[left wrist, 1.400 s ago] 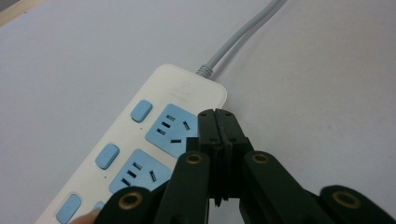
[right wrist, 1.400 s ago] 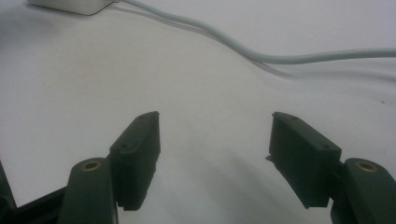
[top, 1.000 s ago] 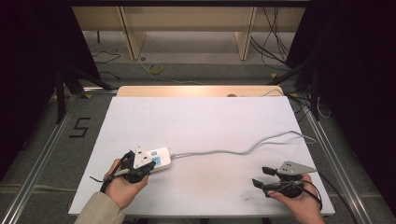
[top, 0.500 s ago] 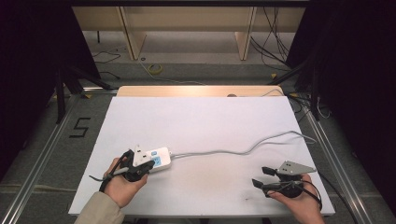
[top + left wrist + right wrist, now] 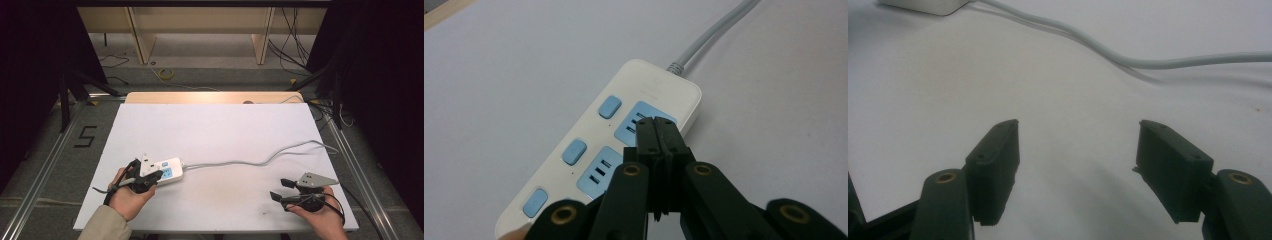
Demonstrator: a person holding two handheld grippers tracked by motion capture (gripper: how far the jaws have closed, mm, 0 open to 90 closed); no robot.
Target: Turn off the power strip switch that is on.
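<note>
- White table [image 5: 215,135] fills the middle of a dim workroom, with a wooden strip along its far edge, grey floor around it and dark curtains at both sides.
- On the near left part of the table lies a white power strip [image 5: 167,170], with pale blue sockets and a row of pale blue buttons [image 5: 574,151].
- Its grey cable [image 5: 250,161] snakes rightward across the table toward the far right edge.
- Left gripper [image 5: 150,176], held in the person's left hand, hangs over the strip; its jaws are pressed fully together with nothing between them, the closed tip just above the socket [image 5: 644,119] nearest the cable end.
- Right gripper [image 5: 280,189] rests at the near right, well apart from the strip, jaws spread wide and empty over bare table.
- Likely step: pressing on the strip with the closed tip. To do it well, the tip should slide sideways onto a button and come straight down, so the light strip does not skid.
- Nothing blocks the way; the cable lies between the two grippers, clear of both.
- Loose wires and a yellow coil [image 5: 166,74] sit on the floor beyond the table.
</note>
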